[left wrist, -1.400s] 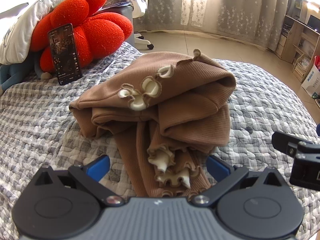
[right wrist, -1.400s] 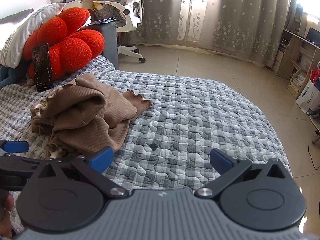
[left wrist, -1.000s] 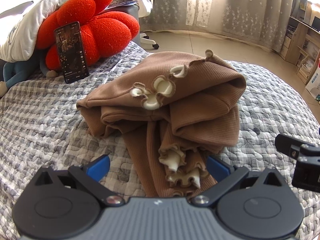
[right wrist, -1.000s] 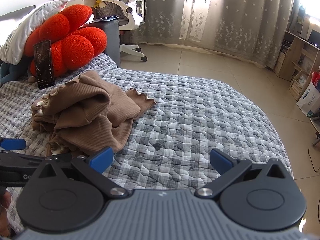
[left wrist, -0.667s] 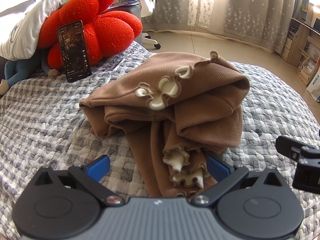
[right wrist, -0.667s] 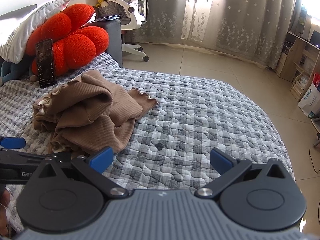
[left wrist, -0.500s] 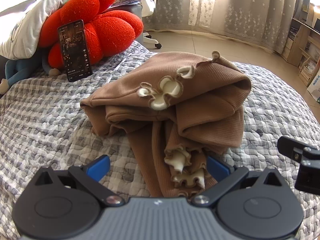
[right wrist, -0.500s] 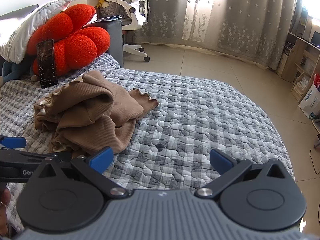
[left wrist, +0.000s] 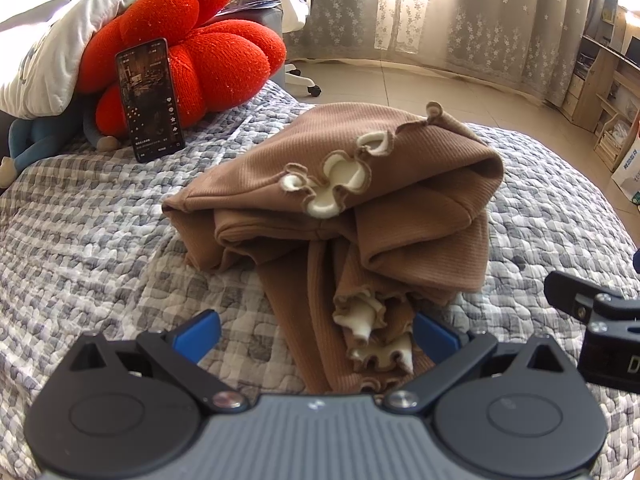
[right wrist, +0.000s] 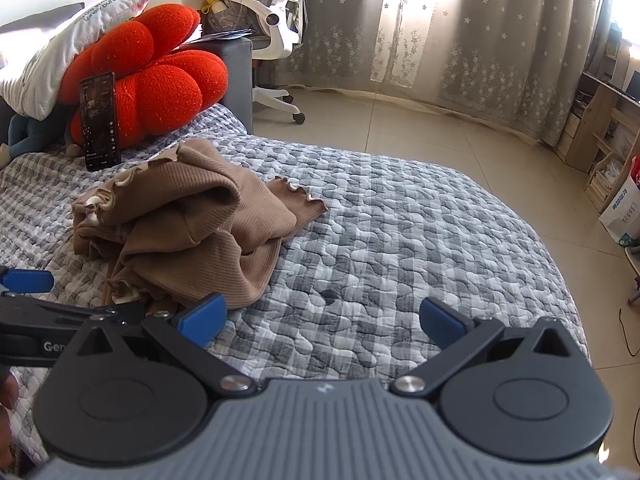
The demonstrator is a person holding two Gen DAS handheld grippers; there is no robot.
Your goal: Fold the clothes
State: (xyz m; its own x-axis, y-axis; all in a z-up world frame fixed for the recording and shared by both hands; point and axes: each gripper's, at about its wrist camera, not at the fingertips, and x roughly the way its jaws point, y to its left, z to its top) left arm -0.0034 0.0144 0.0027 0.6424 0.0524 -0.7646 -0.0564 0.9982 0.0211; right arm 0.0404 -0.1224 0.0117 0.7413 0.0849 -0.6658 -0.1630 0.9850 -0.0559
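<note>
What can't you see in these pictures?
- Brown top: crumpled, so its folds hide its shape, both views.
- Its near hem: behind the left tongs, left view.
- Phone screen: too small to read.
- Blue toy: under the white pillow.

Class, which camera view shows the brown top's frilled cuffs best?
The left wrist view: the brown top fills the centre, its cream-lined cuffs facing the camera. The right wrist view shows it sideways and smaller, cuffs mostly hidden.

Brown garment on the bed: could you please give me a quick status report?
Left gripper open, right gripper open. Brown garment crumpled, unfolded. Phone clear of it.
</note>
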